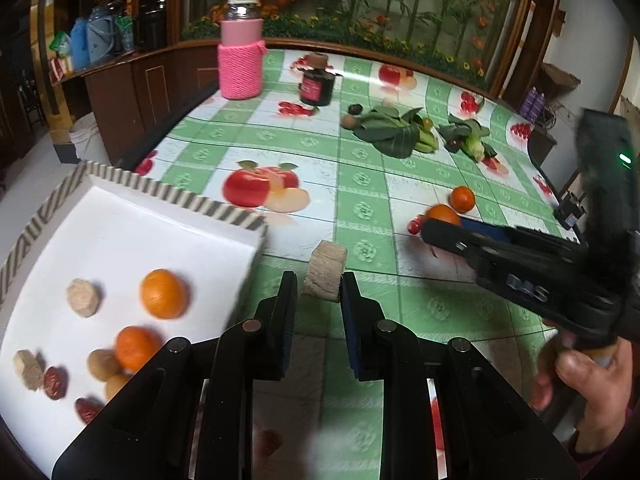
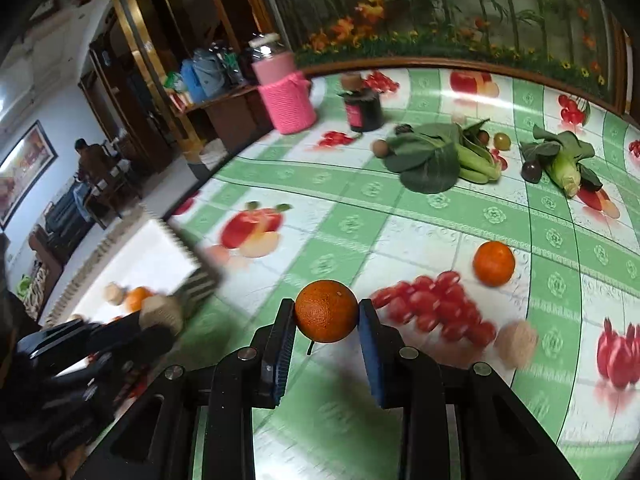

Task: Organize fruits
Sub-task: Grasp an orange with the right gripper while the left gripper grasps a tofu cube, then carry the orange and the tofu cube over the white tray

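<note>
My left gripper [image 1: 319, 285] is shut on a beige cut chunk [image 1: 325, 270], held just right of the white tray [image 1: 168, 194] with the striped rim. Two oranges [image 1: 164, 294], more beige chunks and red dates lie in the tray. My right gripper [image 2: 326, 316] is shut on an orange [image 2: 326, 311], held above the green checked tablecloth. A second orange [image 2: 494, 263] and a beige chunk [image 2: 516, 344] lie on the cloth to its right. In the right wrist view the left gripper [image 2: 158, 326] shows blurred at lower left, beside the tray [image 2: 160, 256].
At the back of the table stand a pink knitted jar [image 1: 240, 66] and a dark jar [image 1: 317, 84]. Leafy greens [image 2: 432, 160], a corn cob [image 2: 568, 178] and small dark fruits lie mid-table. The table's edge runs along the left. A hand [image 1: 592, 384] holds the right gripper.
</note>
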`<control>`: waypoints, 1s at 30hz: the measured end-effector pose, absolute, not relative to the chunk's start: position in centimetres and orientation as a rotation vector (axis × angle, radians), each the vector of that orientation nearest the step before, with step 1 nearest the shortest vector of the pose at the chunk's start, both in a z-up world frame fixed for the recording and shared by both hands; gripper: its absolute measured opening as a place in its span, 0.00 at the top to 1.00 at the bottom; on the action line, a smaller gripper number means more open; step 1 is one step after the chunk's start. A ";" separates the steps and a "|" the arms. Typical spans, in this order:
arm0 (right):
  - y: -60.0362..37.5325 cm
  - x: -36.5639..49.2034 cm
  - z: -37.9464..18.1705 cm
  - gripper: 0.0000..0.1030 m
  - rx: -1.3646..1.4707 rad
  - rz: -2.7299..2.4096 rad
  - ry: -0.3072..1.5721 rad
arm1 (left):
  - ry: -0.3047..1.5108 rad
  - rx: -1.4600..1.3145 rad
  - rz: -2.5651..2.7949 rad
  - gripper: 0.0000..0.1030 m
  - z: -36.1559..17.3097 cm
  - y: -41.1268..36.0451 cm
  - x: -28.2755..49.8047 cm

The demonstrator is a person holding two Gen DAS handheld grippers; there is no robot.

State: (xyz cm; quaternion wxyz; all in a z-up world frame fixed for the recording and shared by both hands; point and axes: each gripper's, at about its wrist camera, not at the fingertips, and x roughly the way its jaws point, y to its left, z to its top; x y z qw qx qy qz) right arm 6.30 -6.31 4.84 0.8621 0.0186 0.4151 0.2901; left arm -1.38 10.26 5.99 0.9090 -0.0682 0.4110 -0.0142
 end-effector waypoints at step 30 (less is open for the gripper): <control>7.9 -3.3 6.7 0.70 -0.111 0.887 0.846 | 0.784 -0.280 0.212 0.79 8.1 25.8 -10.2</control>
